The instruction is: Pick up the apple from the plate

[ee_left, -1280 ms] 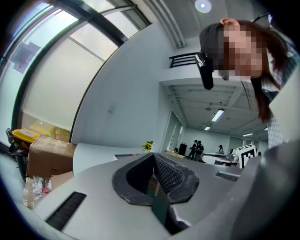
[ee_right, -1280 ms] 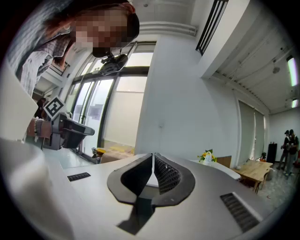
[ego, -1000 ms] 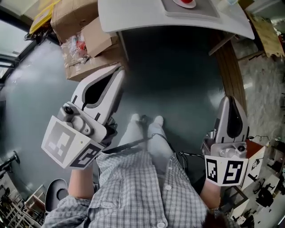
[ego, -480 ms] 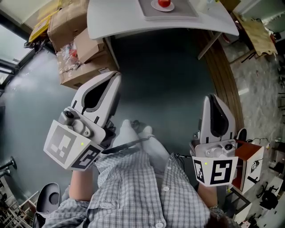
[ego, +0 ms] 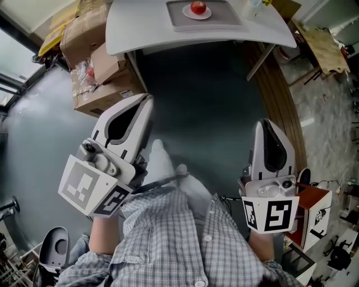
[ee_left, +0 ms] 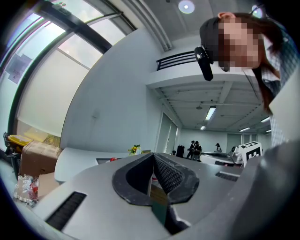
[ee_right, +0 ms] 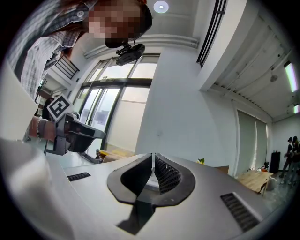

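Presently the apple (ego: 198,7) sits on a small white plate (ego: 197,15) at the top centre of the head view. The plate rests on a grey tray (ego: 224,17), and the tray lies on a white table (ego: 168,31). Neither gripper is touching the apple; both are well apart from it, low in the frame and close to the person's body.

Left gripper (ego: 147,100): lower left of the head view, tip angled up and to the right. In the left gripper view its jaws are pressed together along one seam, with nothing between them.

Right gripper (ego: 267,124): lower right of the head view, tip pointing toward the top of the frame. In the right gripper view its jaws likewise meet tip to tip and grip nothing.

Surroundings: cardboard boxes (ego: 95,56) are stacked at the upper left, beside the table's left end. A checked shirt (ego: 168,241) fills the bottom centre between the two grippers. Dark grey floor (ego: 213,101) lies between the grippers and the table.
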A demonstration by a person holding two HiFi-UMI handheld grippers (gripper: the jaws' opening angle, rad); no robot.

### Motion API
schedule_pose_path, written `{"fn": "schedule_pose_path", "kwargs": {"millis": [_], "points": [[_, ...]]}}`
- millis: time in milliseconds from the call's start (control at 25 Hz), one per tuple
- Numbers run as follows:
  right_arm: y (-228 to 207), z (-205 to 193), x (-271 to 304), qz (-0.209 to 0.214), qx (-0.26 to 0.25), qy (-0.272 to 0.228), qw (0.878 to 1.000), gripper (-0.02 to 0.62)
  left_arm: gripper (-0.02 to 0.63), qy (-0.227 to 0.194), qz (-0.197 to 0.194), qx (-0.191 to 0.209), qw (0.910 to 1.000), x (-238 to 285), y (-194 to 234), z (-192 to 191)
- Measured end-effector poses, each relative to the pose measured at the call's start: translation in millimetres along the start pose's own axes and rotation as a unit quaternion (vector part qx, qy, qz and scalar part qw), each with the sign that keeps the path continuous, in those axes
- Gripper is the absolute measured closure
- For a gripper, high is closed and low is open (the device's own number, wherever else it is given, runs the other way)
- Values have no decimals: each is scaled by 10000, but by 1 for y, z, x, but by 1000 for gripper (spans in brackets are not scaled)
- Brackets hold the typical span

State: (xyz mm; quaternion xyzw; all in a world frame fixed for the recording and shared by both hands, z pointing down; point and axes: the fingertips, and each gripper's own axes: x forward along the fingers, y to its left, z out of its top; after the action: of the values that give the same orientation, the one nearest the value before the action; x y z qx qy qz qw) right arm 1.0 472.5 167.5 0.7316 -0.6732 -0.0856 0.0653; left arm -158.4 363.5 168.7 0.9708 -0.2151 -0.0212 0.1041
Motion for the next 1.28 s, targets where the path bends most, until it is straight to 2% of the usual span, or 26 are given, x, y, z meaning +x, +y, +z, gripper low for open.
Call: {"fn": "schedule_pose_path", "kwargs": {"millis": [520,960,1280], "points": [[-38,-12,55,-343,-24,141,9993,563,594,104,-282,111,9995,73,33,5],[-66,-15,145,-776,-141,234,9966,563,594,122,-729,172,9971,161,100,26],[-77,-13,213,-945,-279,206,9949,564,594,10,-758,140,9970,206,161,43]]}}
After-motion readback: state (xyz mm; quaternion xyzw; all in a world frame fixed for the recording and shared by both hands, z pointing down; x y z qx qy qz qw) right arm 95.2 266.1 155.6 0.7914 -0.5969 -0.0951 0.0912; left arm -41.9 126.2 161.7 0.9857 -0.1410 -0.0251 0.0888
